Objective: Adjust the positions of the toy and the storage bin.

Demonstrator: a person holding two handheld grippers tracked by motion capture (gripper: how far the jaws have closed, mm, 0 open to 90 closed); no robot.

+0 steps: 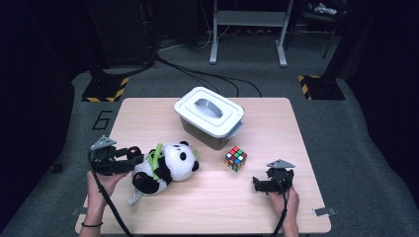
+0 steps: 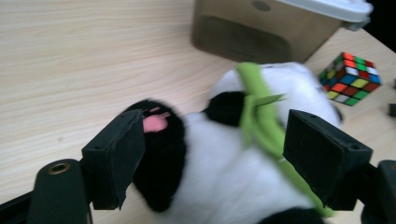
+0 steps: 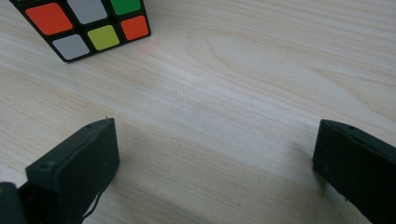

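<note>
On the table [image 1: 148, 111], near its left front corner, a plush panda [image 1: 165, 167] lies on its side with a green strap across its white body. Beside it, the left tool [image 1: 129, 158] points at the toy's dark paw end. From the left gripper view the jaws stand apart on either side of the panda [image 2: 233, 172]: one pad sits just beside the black paw with its pink sole, the other just beside the green strap, and neither visibly presses into the fur, so the toy is released rather than gripped. Behind the panda stands a grey storage box [image 1: 210, 118] with a white lid and a moulded handle, closed. A Rubik's cube [image 1: 235, 158] rests between the box and the right tool [image 1: 257, 183], a little apart from each. That right tool lies low near the table's right front, held in the person's hand; in the right gripper view its jaws are spread wide over bare wood, with the cube [image 3: 86, 25] ahead of them and untouched.
</note>
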